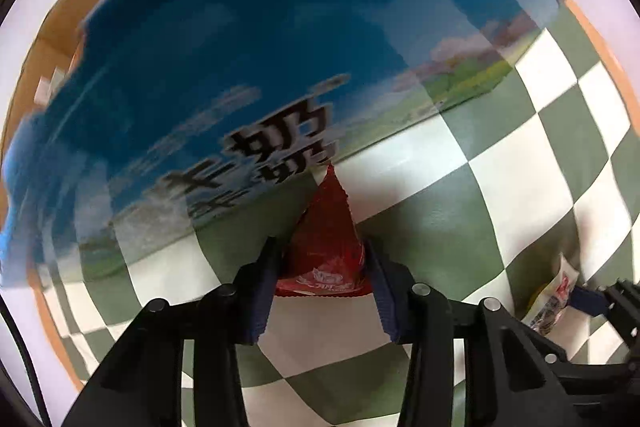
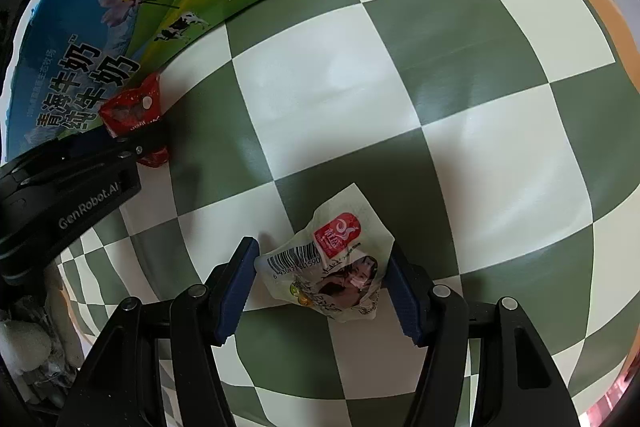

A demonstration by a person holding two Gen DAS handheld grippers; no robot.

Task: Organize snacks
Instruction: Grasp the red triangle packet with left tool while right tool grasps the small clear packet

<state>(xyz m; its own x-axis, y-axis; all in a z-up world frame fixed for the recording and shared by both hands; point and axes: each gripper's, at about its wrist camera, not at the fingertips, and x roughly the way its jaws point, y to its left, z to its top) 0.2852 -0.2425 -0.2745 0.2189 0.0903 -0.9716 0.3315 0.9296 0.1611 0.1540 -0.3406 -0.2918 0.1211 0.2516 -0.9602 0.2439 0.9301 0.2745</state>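
On the checkered cloth (image 2: 360, 107), the left gripper (image 1: 326, 279) squeezes a red packet (image 1: 326, 227) beside the blue box (image 1: 240, 47), likely its home; the right gripper (image 2: 324, 287) pinches a white packet (image 2: 340, 267).

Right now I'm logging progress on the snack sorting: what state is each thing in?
Left hand-held gripper: shut on the red snack packet.
Red snack packet: held, its tip at the milk carton's side.
Right hand-held gripper: shut on the white snack packet.
White snack packet: crumpled, held.
Milk carton: on the checkered cloth.
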